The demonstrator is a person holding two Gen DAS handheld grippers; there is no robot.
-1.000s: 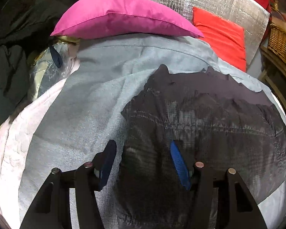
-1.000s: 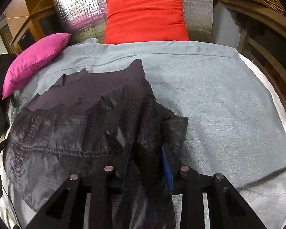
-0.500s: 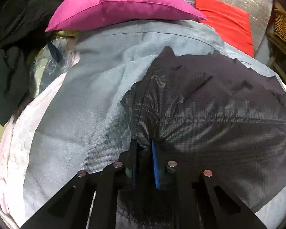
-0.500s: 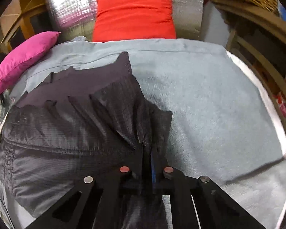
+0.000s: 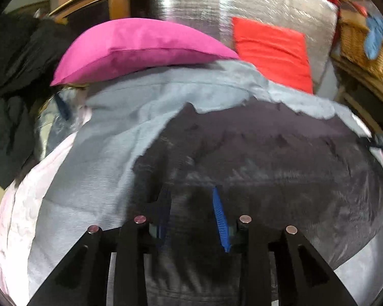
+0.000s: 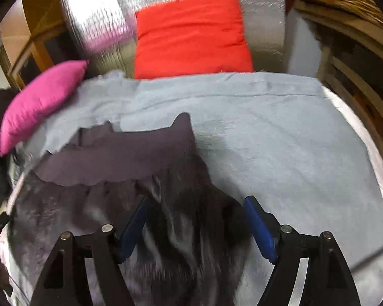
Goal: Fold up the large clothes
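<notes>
The dark ripstop garment [image 5: 268,168], a thin black piece with a stitched seam across it and a matte plum-coloured lining or second layer showing along its far edge, lies spread on the grey blanket [image 6: 280,132], directly under and ahead of both pairs of fingers. Half a second ago each gripper had a ridge of that fabric pinched up between closed pads; now both have let go. The left gripper [image 5: 191,211] has its jaws partly apart, having just been opening, and the cloth between them lies flat rather than gathered, with neither blue pad pressing on it. The right gripper [image 6: 196,227] has its jaws spread wide, also just opened, and a blurred fold of the garment's near right edge sits between them without being squeezed. The tented creases that ran up to each pinch have relaxed into a flatter sheet. I read this as the end of a tug or a lay-down: the fabric has been released, so this fold or smoothing step looks finished, and a fresh grasp would be needed for the next fold. Both views are smeared with motion, so fine wrinkles cannot be judged. Beyond the fingertips, past the garment's far edge, a magenta pillow [image 5: 140,48] lies to the left and a red cushion [image 6: 191,33] leans on a silver quilted backing [image 6: 94,17].
</notes>
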